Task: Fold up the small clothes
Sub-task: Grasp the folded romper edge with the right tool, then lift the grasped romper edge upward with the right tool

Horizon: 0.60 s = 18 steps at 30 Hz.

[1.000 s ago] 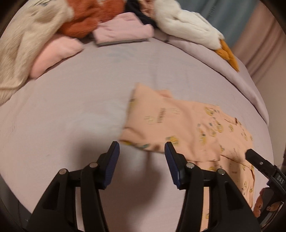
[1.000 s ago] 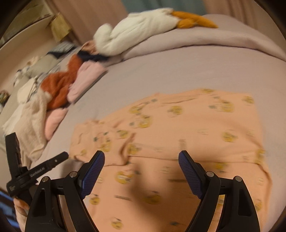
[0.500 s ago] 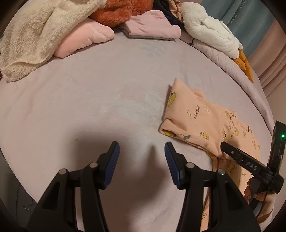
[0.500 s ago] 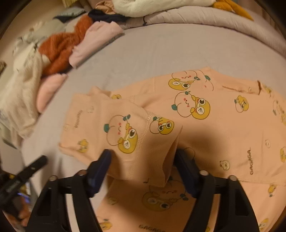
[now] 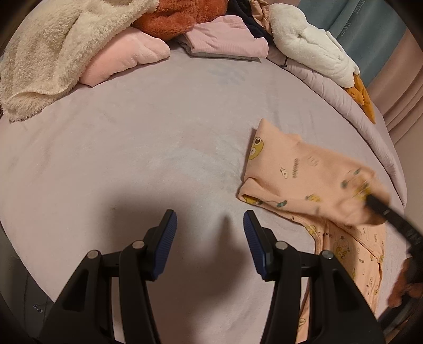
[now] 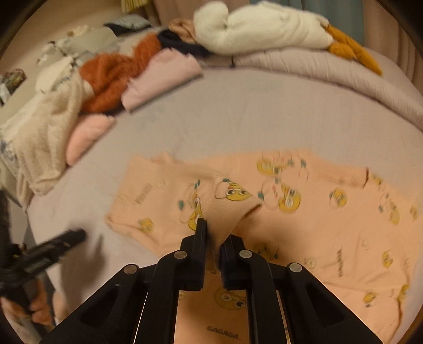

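Note:
A peach garment with yellow cartoon prints (image 6: 330, 227) lies on the mauve bed sheet (image 6: 238, 119). My right gripper (image 6: 212, 238) is shut on a fold of the garment's sleeve and lifts it off the sheet. In the left wrist view the garment (image 5: 298, 174) lies to the right, with the right gripper (image 5: 383, 211) pinching it. My left gripper (image 5: 208, 235) is open and empty above bare sheet (image 5: 132, 148), left of the garment. It also shows at the lower left of the right wrist view (image 6: 66, 239).
A pile of clothes lines the far edge: a cream fleece (image 5: 53, 47), a pink folded piece (image 5: 124, 58), a rust fuzzy item (image 5: 174, 18), a folded mauve top (image 5: 224, 39). A white plush duck (image 5: 312, 50) lies on the rolled duvet (image 5: 370, 127).
My right gripper has closed on the sleeve fold and raised it. The left gripper has stayed open and drawn slightly back to the left of the garment.

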Motion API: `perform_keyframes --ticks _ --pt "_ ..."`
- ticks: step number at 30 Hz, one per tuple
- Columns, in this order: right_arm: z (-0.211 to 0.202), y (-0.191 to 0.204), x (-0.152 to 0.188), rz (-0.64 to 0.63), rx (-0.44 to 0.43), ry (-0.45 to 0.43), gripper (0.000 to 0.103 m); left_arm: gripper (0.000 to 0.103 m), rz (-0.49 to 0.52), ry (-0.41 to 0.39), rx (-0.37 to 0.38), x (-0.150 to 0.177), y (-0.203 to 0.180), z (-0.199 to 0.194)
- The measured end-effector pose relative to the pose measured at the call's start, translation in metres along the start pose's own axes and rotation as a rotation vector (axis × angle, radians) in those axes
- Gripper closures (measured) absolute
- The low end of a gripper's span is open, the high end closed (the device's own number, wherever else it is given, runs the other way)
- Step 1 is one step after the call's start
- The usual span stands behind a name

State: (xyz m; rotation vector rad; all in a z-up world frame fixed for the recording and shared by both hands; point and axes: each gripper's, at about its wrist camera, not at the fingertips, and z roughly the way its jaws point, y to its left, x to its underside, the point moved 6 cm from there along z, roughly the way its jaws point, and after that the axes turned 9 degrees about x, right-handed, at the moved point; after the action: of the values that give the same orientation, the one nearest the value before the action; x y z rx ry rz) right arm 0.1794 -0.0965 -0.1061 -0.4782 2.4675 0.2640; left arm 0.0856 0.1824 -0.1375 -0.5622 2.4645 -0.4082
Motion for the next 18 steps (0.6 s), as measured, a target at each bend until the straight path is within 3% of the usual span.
perform_keyframes --ticks 9,18 --pt "-0.052 -0.007 -0.048 -0.002 -0.012 -0.171 0.093 0.051 0.012 -0.01 0.005 -0.005 -0.008 0.001" --pt "-0.081 -0.023 -0.066 -0.012 0.024 -0.243 0.093 0.051 0.025 0.009 0.018 -0.006 -0.02 0.008"
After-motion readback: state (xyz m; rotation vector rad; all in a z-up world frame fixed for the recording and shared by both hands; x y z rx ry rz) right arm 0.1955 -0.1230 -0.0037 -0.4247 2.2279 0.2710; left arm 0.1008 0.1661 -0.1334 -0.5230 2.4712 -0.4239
